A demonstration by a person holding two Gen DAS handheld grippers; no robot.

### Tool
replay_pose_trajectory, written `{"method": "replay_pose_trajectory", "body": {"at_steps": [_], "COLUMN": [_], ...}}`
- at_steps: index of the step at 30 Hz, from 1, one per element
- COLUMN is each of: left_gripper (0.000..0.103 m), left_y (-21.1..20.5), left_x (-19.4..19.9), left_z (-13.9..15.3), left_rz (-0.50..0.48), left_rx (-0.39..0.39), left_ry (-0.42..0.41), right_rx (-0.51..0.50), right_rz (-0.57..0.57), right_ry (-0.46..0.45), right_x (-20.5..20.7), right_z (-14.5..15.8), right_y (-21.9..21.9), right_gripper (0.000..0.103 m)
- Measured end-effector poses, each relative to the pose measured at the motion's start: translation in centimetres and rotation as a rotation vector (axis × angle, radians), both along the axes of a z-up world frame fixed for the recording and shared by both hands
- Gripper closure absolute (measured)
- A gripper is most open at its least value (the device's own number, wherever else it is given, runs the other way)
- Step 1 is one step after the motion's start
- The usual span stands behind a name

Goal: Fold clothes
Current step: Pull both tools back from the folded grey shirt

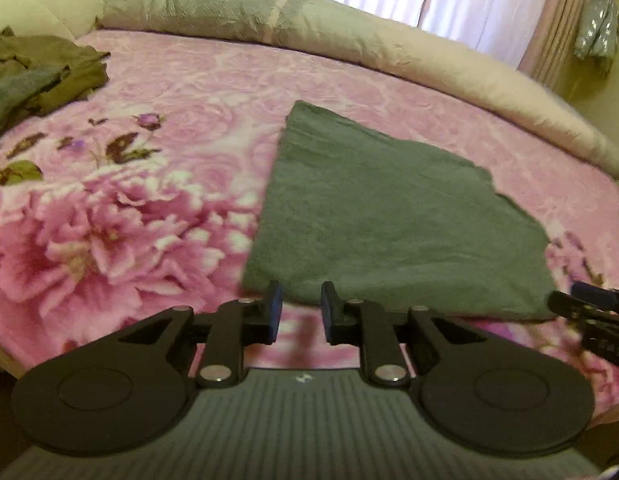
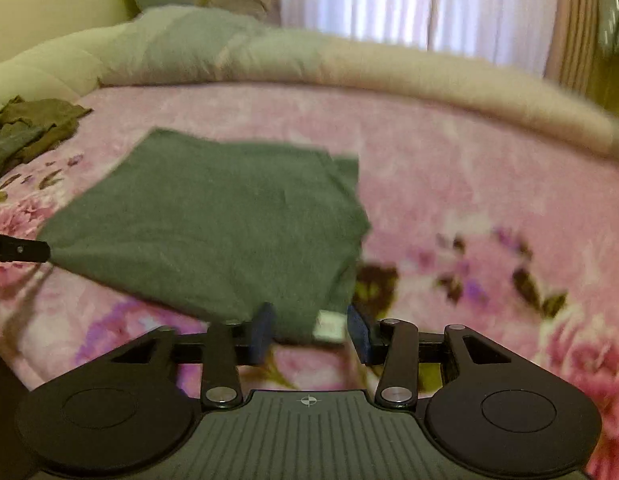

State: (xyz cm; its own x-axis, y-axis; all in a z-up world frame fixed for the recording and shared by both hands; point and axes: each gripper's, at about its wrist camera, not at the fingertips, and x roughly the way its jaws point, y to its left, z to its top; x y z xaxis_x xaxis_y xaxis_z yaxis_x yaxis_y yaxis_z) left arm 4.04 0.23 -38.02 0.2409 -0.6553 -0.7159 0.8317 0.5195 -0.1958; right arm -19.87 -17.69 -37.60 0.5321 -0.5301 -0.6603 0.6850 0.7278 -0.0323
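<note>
The left gripper point(image 1: 301, 308) stands with its jaws parted and nothing between them, at the near edge of the folded grey-green garment point(image 1: 381, 220), which spreads toward 12 and 1 o'clock on the pink floral blanket point(image 1: 121, 208). The right gripper point(image 2: 311, 330) is likewise spread, its pads flanking the garment's near corner and a white label point(image 2: 329, 326) without clamping. A heap of olive clothes point(image 1: 41, 72) lies at 10 o'clock. A rolled duvet point(image 1: 349, 40) borders the far side.
</note>
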Motion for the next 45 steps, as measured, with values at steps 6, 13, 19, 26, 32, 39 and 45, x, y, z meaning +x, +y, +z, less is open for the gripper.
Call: {"method": "replay_pose_trajectory", "body": {"at_steps": [6,13,19,26,32,39,45], "left_gripper": [0.081,0.079,0.075,0.070,0.070,0.068,0.068], "left_y": [0.4,2.2,2.8,3.3,4.1,5.0,5.6], "left_x": [-1.5,-3.5,-6.1,-8.5,-9.6,-10.5,-10.8], "left_z": [-1.3,-0.3,1.7,3.8,4.9,5.8,6.2], "left_rz": [0.019,0.051,-0.004,-0.034,-0.045,-0.058,-0.059], "left_rx": [0.114,0.199,0.189,0.179,0.158,0.134,0.125], "left_ry": [-0.022,-0.013,0.000,-0.063,-0.078,-0.091,-0.099], "right_rx": [0.070,0.146,0.167,0.143,0.143,0.121,0.110], "right_rz": [-0.002,-0.044,-0.112,-0.180,-0.157,-0.141,-0.125], "right_ry": [0.037,0.080,0.104,0.097,0.083,0.069,0.063], "right_x": [0.2,-1.6,-2.8,-3.4,-3.0,-2.8,-2.8], "right_z": [-1.3,-1.5,0.1,2.9,3.9,5.0,5.5], "right_y": [1.1,2.4,4.0,5.2,6.7,7.9,8.5], "right_gripper": [0.060,0.060,0.059,0.059,0.059,0.059,0.059]}}
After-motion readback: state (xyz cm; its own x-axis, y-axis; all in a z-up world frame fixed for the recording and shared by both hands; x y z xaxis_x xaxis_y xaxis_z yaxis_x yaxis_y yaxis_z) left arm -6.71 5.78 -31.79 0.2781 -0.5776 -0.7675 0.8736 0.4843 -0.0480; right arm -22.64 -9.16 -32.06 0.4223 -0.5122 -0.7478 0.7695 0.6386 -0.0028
